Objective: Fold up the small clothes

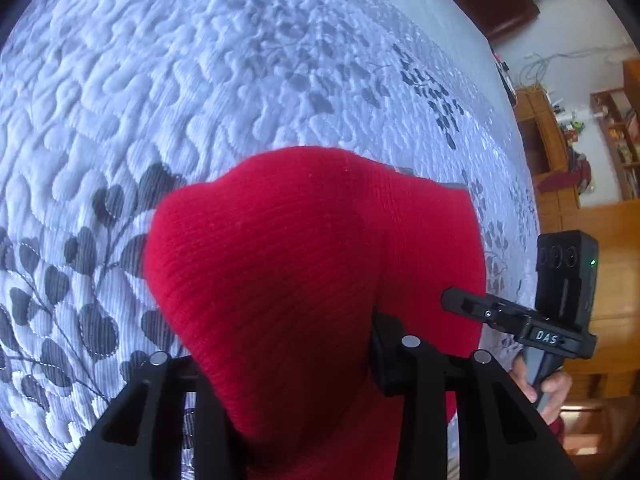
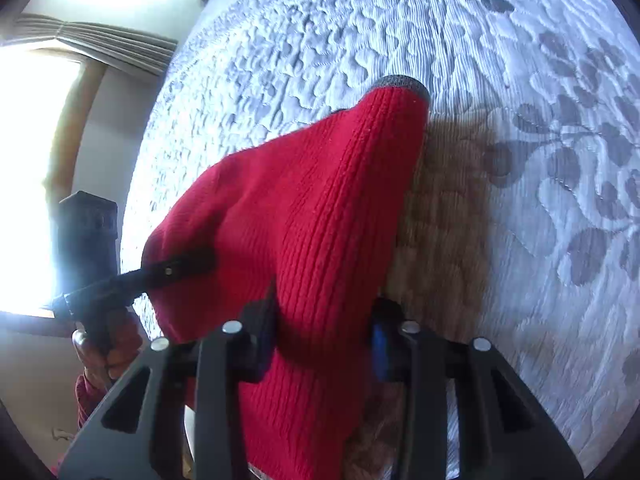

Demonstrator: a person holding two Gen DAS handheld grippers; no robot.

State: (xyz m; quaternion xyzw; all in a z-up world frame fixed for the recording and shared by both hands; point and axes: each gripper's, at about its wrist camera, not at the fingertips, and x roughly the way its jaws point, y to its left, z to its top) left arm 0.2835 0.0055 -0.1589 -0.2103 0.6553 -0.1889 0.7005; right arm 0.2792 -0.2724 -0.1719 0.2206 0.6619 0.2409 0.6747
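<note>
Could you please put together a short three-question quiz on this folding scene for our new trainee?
1. True or false: both grippers are closed on the red knit garment.
2. What colour is the band at the garment's far end in the right wrist view? A) grey B) yellow C) green
3. What surface lies beneath the garment?

Key:
1. True: the left gripper and the right gripper each pinch the red fabric.
2. A: the grey band trims the far end.
3. A white quilted bedspread with a grey leaf pattern.
</note>
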